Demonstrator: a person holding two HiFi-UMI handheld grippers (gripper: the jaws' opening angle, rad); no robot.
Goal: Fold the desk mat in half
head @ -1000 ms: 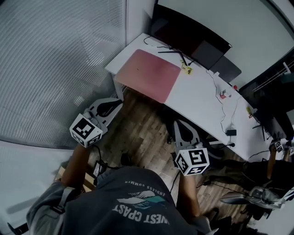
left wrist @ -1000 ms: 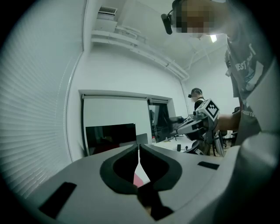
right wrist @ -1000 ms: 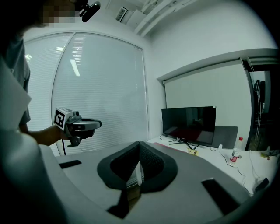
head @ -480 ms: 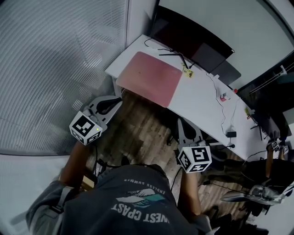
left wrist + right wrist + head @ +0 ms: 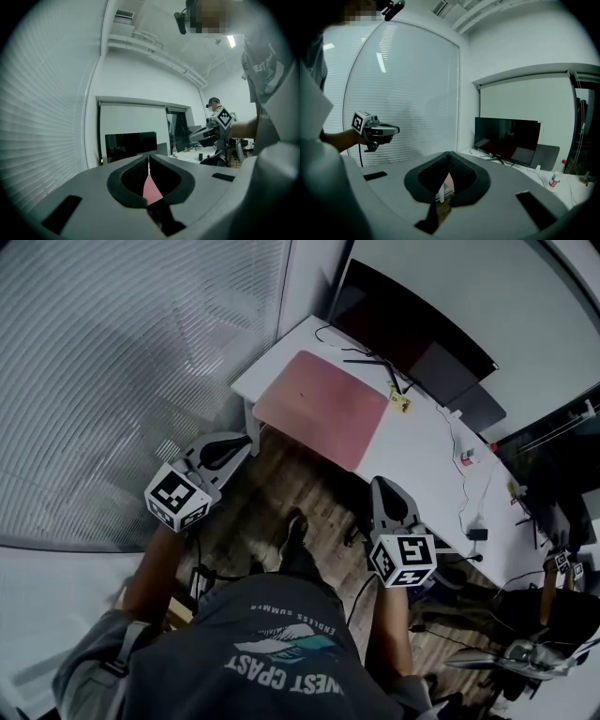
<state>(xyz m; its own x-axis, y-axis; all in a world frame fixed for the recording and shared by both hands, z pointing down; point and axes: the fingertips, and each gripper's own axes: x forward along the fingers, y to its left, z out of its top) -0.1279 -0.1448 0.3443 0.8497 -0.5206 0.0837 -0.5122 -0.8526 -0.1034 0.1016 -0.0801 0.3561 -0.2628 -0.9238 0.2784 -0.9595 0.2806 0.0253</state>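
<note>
One desk mat (image 5: 323,409); "ENDLESS SUMMER" shirt (image 5: 267,610)

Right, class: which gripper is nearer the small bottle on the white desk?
Right. The right gripper hovers off the desk's front edge, short of the small bottle; the left gripper is beyond the pink desk mat, by the desk's left corner.

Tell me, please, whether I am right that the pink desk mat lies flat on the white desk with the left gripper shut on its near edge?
Not quite. The desk mat does lie flat on the white desk, but the left gripper is shut on nothing, short of the desk and over the wooden floor, as the head view shows.
</note>
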